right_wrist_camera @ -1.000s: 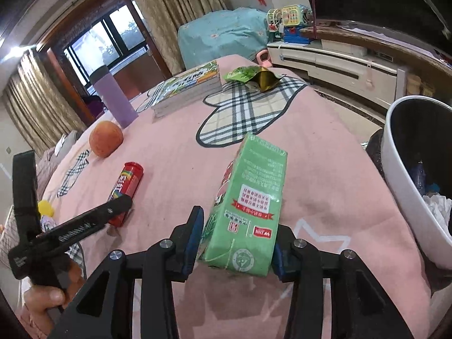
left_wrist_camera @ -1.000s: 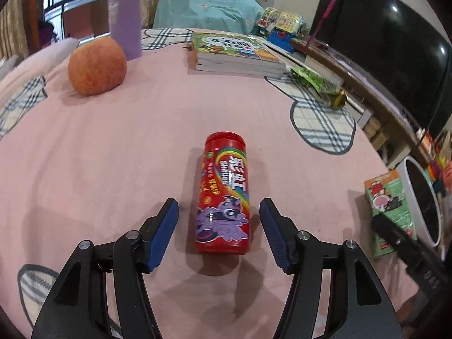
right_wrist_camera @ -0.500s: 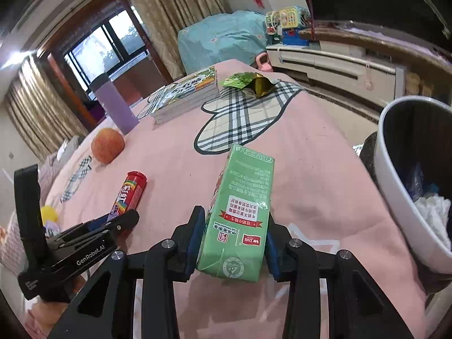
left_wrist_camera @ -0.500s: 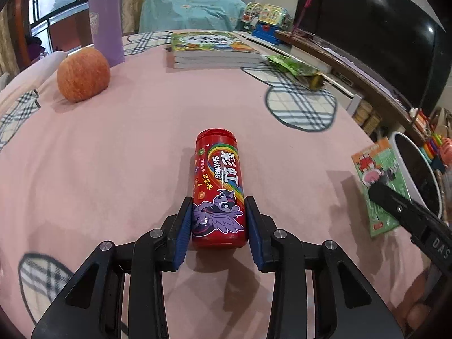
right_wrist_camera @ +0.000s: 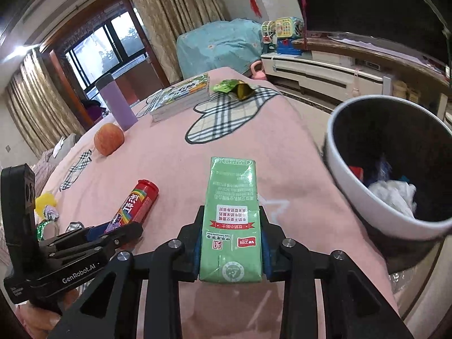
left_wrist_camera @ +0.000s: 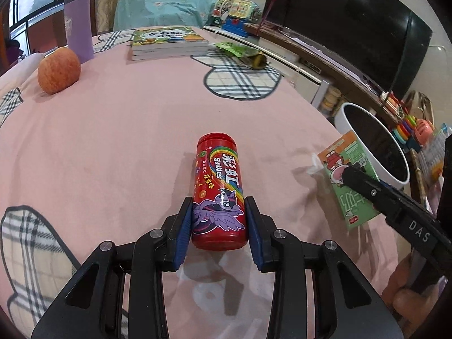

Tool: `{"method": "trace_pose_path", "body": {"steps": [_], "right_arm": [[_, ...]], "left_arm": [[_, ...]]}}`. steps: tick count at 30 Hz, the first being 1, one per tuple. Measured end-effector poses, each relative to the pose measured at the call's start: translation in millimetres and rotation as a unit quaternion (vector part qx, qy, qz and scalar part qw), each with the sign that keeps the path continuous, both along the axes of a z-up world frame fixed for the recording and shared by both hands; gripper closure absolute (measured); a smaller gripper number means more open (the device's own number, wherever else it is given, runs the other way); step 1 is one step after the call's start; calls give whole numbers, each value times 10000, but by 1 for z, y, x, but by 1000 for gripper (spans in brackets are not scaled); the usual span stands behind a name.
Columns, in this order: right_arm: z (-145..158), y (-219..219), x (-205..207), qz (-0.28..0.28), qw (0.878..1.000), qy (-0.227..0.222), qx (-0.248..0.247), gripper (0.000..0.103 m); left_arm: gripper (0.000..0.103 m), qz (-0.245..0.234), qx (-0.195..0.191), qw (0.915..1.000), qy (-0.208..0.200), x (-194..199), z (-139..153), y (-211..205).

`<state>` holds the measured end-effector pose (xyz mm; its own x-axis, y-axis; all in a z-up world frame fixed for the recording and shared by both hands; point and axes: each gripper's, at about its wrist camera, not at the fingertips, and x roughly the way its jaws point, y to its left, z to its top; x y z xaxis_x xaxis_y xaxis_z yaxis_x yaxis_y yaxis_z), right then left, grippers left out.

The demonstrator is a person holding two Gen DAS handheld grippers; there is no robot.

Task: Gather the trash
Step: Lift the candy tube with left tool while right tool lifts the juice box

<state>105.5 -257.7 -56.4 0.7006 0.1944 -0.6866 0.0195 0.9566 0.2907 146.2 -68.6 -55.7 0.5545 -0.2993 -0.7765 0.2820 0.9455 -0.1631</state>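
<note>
My left gripper (left_wrist_camera: 218, 220) is shut on a red Skittles tube (left_wrist_camera: 217, 180), which points away from me just above the pink tablecloth (left_wrist_camera: 113, 141). The tube also shows in the right wrist view (right_wrist_camera: 135, 206). My right gripper (right_wrist_camera: 231, 243) is shut on a green milk carton (right_wrist_camera: 233, 212) and holds it near the table's right edge. The carton also shows in the left wrist view (left_wrist_camera: 344, 180). A white trash bin (right_wrist_camera: 353, 197) with rubbish inside stands beside the table, right of the carton. A green snack wrapper (right_wrist_camera: 234, 87) lies at the far edge.
An apple (left_wrist_camera: 59, 70), a purple bottle (left_wrist_camera: 78, 34) and a stack of books (left_wrist_camera: 169, 42) stand at the far side. Crumpled yellow and green scraps (right_wrist_camera: 46, 209) lie at the left. A TV cabinet (right_wrist_camera: 325, 76) runs beyond the bin.
My left gripper closed on the Skittles tube and raised it slightly. My right gripper tightened on the carton and turned it straight, nearer the bin.
</note>
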Motion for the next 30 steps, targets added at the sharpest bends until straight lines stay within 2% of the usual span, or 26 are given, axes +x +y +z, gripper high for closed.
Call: {"method": "trace_pose_path", "body": {"steps": [10,30], "right_arm": [[15,-23,-28,-190,9994,-248,170,71],[22,-65,-60,-527,9967,-444,425,71]], "left_arm": [[69,-265,52,9994,-211,-26,16,-25],[69,-662,116,9969,-416,-44,32,-69]]}}
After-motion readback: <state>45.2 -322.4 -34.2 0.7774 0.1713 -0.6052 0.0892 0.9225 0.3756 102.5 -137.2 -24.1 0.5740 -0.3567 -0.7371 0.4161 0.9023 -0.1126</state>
